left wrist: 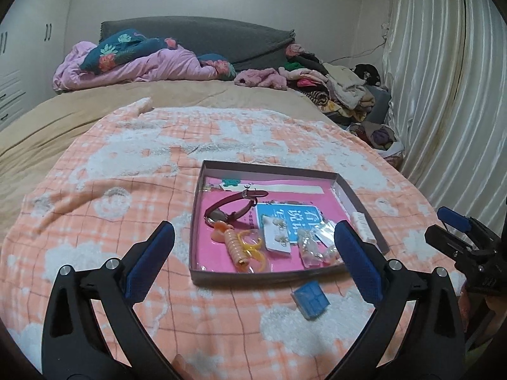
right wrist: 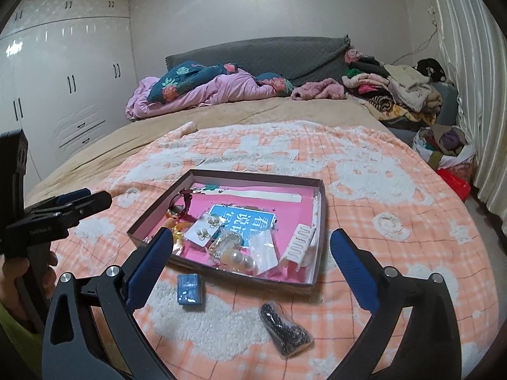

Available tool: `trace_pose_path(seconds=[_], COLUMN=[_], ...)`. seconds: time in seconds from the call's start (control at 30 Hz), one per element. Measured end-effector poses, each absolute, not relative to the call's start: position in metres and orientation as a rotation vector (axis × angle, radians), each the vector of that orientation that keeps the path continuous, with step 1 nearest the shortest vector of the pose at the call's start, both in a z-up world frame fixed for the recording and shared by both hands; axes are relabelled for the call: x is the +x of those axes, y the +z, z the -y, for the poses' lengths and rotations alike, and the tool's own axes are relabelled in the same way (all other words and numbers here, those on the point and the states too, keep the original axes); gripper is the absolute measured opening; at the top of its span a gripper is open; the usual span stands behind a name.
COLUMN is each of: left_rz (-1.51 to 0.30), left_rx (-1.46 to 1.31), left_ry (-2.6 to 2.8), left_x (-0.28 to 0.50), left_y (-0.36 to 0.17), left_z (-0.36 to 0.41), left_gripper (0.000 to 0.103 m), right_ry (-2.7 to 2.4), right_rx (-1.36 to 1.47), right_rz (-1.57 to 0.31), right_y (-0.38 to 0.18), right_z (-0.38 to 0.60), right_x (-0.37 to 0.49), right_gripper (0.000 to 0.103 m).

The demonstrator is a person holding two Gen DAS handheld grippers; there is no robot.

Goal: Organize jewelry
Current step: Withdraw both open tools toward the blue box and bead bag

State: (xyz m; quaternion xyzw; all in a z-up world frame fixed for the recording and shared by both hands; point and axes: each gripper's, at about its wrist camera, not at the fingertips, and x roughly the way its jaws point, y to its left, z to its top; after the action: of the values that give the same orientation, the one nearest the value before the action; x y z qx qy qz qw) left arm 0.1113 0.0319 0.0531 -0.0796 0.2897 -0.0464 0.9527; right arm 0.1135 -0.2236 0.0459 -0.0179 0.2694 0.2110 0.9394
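Both tools are open and empty: left tool (left wrist: 253, 253), right tool (right wrist: 252, 255). The tray (right wrist: 312, 280) sits on the bed blanket. The bead bag (right wrist: 285, 329) lies outside at its 6 o'clock, the blue box (right wrist: 189, 288) at 7. I'd take the bag first: pinch the plastic low, lift, and drop it into the tray.

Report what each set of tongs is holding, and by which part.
Nothing is held. The left tongs and right tongs are both open and empty above the blanket.
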Motion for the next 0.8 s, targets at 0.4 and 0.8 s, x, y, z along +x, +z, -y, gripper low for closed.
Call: trace_pose_path(seconds=[0.4,0.8], left_rz=[-0.58,-0.619], left_rx=[-0.114,-0.081], left_ry=[-0.124,-0.139], left_x=[0.087,0.078], left_y=[0.061,0.052], left_z=[-0.001,0.018], left_gripper=[0.094,0.094], right_ry=[0.434,0.395], right_rx=[-0.063,-0.104], right_rz=[-0.526,-0.528], right_y=[0.048,0.039], right_z=[0.239,0.259], right_x=[0.086,0.071], right_gripper=[0.099,0.099])
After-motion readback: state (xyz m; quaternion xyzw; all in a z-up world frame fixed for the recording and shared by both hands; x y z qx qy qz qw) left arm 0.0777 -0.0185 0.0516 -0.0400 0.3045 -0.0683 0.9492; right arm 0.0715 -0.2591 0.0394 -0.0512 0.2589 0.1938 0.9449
